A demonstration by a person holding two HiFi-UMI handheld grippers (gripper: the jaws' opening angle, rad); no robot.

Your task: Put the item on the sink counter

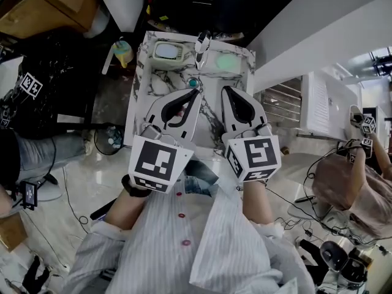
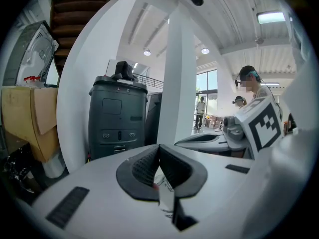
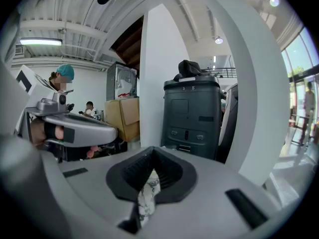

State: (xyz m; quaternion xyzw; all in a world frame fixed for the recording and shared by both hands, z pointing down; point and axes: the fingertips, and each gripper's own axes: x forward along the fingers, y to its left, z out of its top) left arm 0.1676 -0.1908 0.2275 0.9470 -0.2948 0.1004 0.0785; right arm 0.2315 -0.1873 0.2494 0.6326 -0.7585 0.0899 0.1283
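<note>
A person in a striped shirt [image 1: 184,237] stands over a marble sink counter [image 1: 150,81] with a gripper in each hand, the two held side by side and close together above the marble. The left gripper [image 1: 191,94] has its jaws brought together at the tips, and nothing shows between the pads. The right gripper [image 1: 226,92] is likewise closed and empty, with only veined marble visible through the gap beneath its pads. A small teal item [image 1: 193,82] lies on the counter just past the left gripper's tips, a little to the left of the right gripper's; whether the left tips touch it cannot be told. Farther ahead, between the lines of the two grippers, stands a faucet [image 1: 201,46]. A cream tray [image 1: 166,52] sits beyond the left gripper and a pale green round patch [image 1: 228,61] beyond the right one. Past the counter, in front of both grippers, a dark grey bin [image 2: 117,114] stands beside a white pillar [image 2: 179,78]. Off to the right gripper's side, another person [image 1: 361,176] is at work.
</note>
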